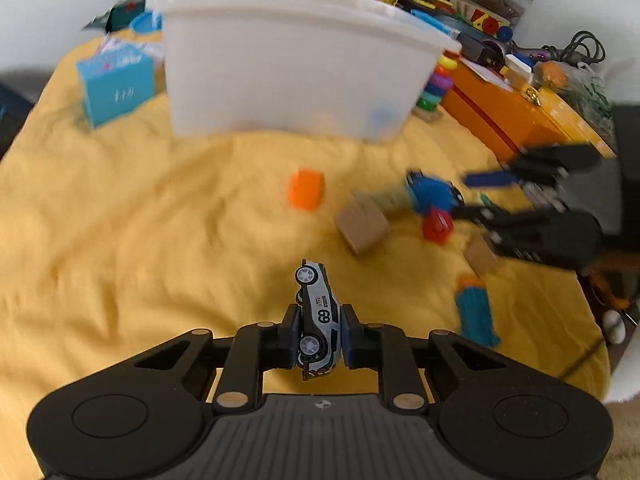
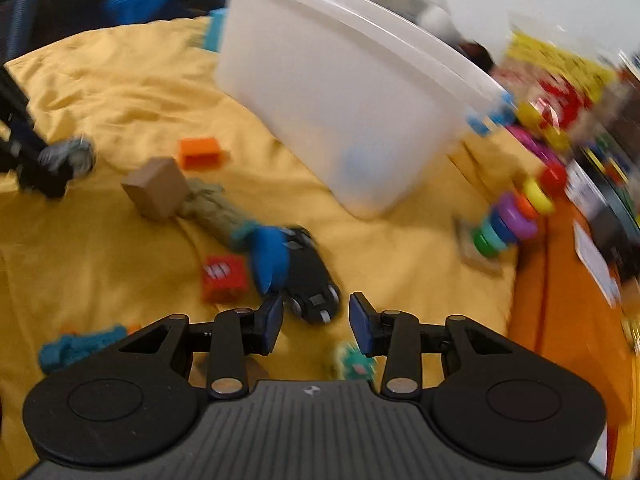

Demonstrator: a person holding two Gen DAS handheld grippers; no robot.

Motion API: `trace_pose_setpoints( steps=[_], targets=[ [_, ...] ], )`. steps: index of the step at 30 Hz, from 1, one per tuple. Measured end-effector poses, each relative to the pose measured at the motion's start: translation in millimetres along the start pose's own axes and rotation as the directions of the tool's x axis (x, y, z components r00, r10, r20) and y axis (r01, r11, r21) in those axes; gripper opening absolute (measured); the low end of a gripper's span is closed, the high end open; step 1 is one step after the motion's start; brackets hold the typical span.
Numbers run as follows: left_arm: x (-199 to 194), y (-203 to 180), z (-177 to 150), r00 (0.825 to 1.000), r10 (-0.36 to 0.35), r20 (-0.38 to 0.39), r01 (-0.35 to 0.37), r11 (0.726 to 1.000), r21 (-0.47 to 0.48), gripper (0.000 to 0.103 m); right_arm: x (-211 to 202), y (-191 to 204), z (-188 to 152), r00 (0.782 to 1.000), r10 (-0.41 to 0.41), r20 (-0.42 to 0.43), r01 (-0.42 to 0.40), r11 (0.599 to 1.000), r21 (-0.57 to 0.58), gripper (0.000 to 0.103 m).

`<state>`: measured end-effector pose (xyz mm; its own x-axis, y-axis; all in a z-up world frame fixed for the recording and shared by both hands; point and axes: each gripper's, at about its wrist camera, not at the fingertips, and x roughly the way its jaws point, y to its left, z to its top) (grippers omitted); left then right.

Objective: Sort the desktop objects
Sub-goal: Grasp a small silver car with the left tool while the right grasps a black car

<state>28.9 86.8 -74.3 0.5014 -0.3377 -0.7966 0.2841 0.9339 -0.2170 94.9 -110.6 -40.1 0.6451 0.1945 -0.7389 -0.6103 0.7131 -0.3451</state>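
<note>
Gripping a toy car [image 1: 318, 316] tight in the left gripper [image 1: 319, 336]

Right gripper [image 2: 316, 322] is hovering open-jawed, black car [image 2: 310, 280] lying just ahead on the yellow cloth [image 1: 140, 240].

Two toy cars [image 1: 318, 316] [image 2: 310, 276], two cardboard cubes [image 1: 362, 222] [image 1: 482, 256] (blurred), one bin [image 1: 288, 60].

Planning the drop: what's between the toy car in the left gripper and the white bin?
Only bare yellow cloth, per the left wrist view; the orange block sits just right of that line.

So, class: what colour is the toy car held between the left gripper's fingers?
The toy car is white or light grey with a black "69", clearest in the left wrist view.
</note>
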Motion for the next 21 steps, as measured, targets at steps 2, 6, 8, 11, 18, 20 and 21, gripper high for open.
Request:
trace_pose_setpoints(
  steps=[2, 6, 8, 11, 18, 20, 21],
  targets=[
    [2.7, -1.7, -8.7, 1.0, -0.002, -0.015, 0.002, 1.0, -0.01, 0.023, 5.3, 3.3, 6.5, 1.0, 0.014, 0.016, -0.014, 1.0, -0.017, 0.04],
    [2.8, -3.1, -12.1, 0.999, -0.042, -0.006, 0.041, 0.997, -0.065, 0.023, 23.1, -0.6, 13.6, 1.0, 0.016, -0.023, -0.016, 0.999, 0.033, 0.034],
    [1.7, -6.8, -11.7, 0.998, -0.062, 0.004, 0.063, 0.996, -0.07, 0.023, 22.8, -8.5, 14.5, 0.999, 0.016, -0.039, -0.012, 0.994, 0.107, 0.033],
    [-0.9, -16.3, -12.6, 0.997, -0.082, 0.012, 0.082, 0.996, -0.041, 0.023, 4.5, -10.6, 9.2, 1.0, 0.0, -0.02, 0.003, 0.989, 0.146, 0.033],
    [10.9, -28.0, -17.3, 0.987, -0.153, -0.038, 0.153, 0.988, -0.007, 0.023, -53.3, -4.9, -8.9, 0.967, 0.256, -0.001, -0.246, 0.931, 0.268, 0.033],
    [12.7, -28.5, -19.2, 0.988, -0.146, -0.043, 0.146, 0.989, 0.0, 0.024, -58.5, 13.5, -19.6, 0.959, 0.275, -0.062, -0.256, 0.942, 0.219, 0.033],
    [11.4, -28.5, -19.4, 0.99, -0.137, -0.039, 0.137, 0.991, 0.004, 0.024, -59.9, 24.0, -25.5, 0.96, 0.265, -0.087, -0.246, 0.952, 0.184, 0.034]
  ],
)
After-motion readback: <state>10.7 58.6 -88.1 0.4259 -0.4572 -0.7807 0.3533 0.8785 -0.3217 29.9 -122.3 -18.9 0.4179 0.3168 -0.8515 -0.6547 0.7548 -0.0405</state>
